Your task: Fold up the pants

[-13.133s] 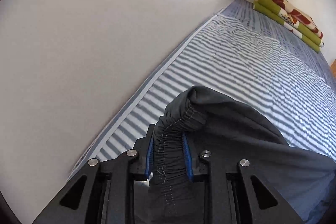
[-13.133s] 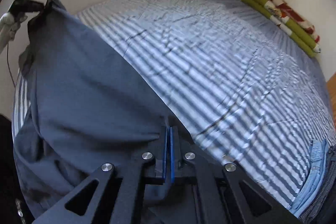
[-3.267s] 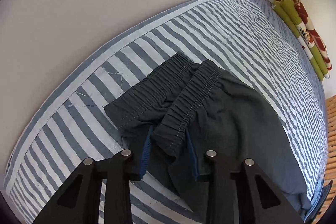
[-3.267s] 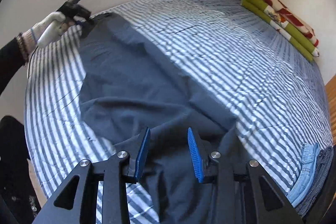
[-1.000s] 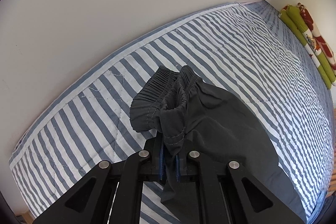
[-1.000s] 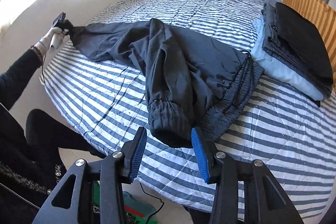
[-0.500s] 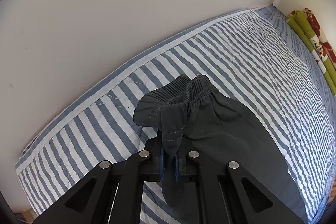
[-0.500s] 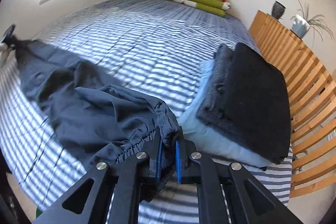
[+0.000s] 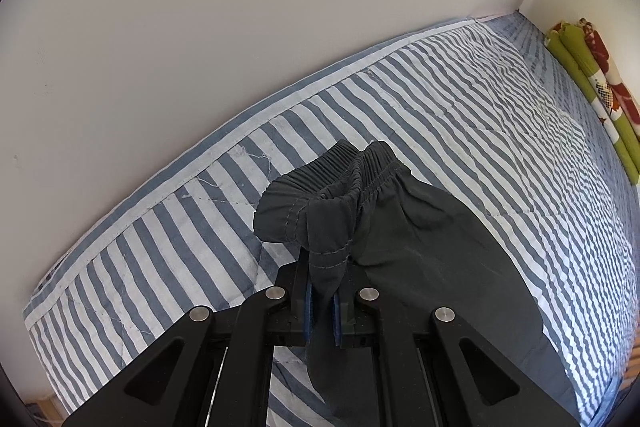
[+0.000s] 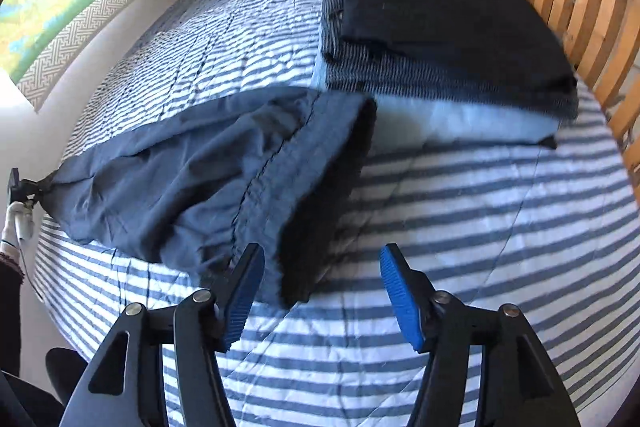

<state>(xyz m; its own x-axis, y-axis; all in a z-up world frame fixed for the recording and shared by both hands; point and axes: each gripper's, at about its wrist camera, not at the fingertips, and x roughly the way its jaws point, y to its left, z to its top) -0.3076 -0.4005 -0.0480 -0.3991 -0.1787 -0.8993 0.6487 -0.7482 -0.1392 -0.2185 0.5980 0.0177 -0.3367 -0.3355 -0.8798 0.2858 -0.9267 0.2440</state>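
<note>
We hold the cuff end of the dark pants [image 9: 400,247] pinched tight in the jaws of our left gripper [image 9: 322,301], the cloth running away from those jaws across the striped bed [image 9: 500,131]. Our right gripper [image 10: 322,293] has just been opening and now stands wide with nothing pressed between its pads, the waistband edge lying just ahead and slightly left of its jaws. The pants' long axis stretches from there to the left gripper, so the right hand is nearer that loose end, beside the folded stack [image 10: 440,27].
</note>
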